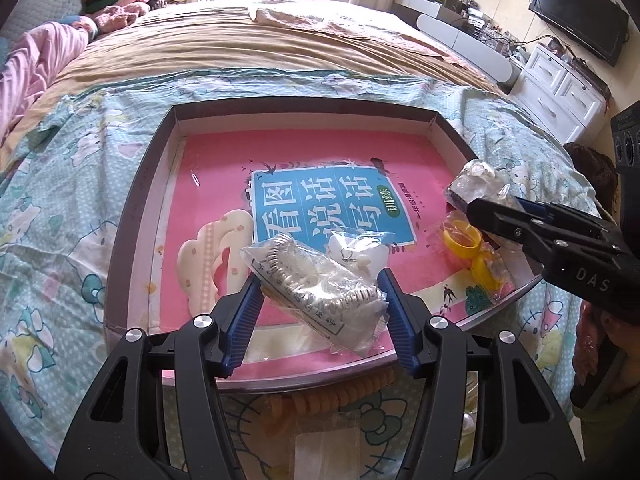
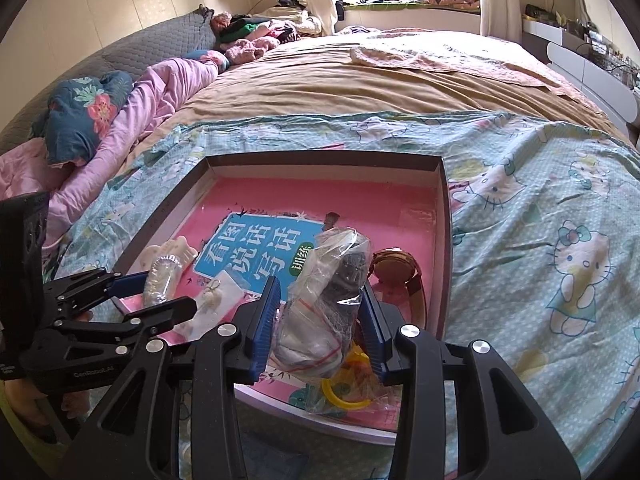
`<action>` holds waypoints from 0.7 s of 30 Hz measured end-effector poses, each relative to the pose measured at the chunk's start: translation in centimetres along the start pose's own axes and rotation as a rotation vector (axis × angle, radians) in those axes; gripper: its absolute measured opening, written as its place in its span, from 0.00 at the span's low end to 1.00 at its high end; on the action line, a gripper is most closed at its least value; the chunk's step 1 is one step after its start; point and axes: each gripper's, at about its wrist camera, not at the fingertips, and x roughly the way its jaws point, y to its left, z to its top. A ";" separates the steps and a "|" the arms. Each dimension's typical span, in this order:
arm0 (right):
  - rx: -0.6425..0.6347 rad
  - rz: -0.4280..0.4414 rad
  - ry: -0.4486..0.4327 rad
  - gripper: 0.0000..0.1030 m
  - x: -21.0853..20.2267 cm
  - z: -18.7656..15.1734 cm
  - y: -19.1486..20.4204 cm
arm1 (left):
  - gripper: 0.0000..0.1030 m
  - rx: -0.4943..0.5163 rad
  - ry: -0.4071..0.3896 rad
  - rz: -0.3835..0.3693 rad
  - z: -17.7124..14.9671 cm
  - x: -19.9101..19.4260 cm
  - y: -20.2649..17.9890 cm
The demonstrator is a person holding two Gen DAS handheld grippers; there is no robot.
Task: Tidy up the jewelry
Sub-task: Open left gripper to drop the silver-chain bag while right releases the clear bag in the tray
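A shallow grey box [image 1: 132, 216] with a pink book inside lies on the bed. My left gripper [image 1: 318, 280] is shut on a clear bag of silver chain [image 1: 312, 276], held over the box's near part; it also shows in the right wrist view [image 2: 162, 280]. My right gripper [image 2: 320, 300] is shut on a clear bag with a dark item [image 2: 336, 280], over the box's near right corner; the bag also shows in the left wrist view [image 1: 478, 178]. In the box lie a cream hair clip [image 1: 208, 256], a small bag with earrings [image 1: 358, 252], yellow rings in a bag [image 1: 470, 248] and a rose-gold watch [image 2: 400, 272].
The box [image 2: 446, 216] sits on a Hello Kitty sheet [image 2: 560, 240]. Orange beads [image 1: 340, 396] and another clear bag [image 1: 326, 444] lie on the sheet in front of the box. Pillows and clothes lie at the far left; drawers [image 1: 560, 88] stand at the right.
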 end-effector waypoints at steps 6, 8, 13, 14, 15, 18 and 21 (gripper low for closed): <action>0.003 0.007 0.007 0.36 0.5 0.1 0.0 | 0.52 -0.011 0.005 -0.003 0.0 0.1 0.2; 0.005 0.009 0.008 0.36 0.5 0.1 0.0 | 0.53 -0.011 0.001 -0.002 0.0 0.0 0.3; 0.019 0.012 0.005 0.38 0.5 0.0 -0.2 | 0.53 -0.012 -0.006 -0.003 0.0 -0.5 0.3; 0.020 0.011 0.005 0.38 0.4 0.0 -0.2 | 0.53 -0.012 -0.006 -0.004 0.0 -0.6 0.3; 0.021 0.012 0.004 0.38 0.4 -0.1 -0.3 | 0.53 -0.013 -0.008 -0.004 0.0 -0.6 0.4; 0.034 0.023 -0.009 0.38 -0.1 -0.1 -0.4 | 0.53 -0.018 -0.011 -0.005 0.0 -0.9 0.4; 0.034 0.026 -0.017 0.38 -0.6 -0.1 -0.4 | 0.53 -0.021 -0.016 -0.005 0.1 -1.3 0.4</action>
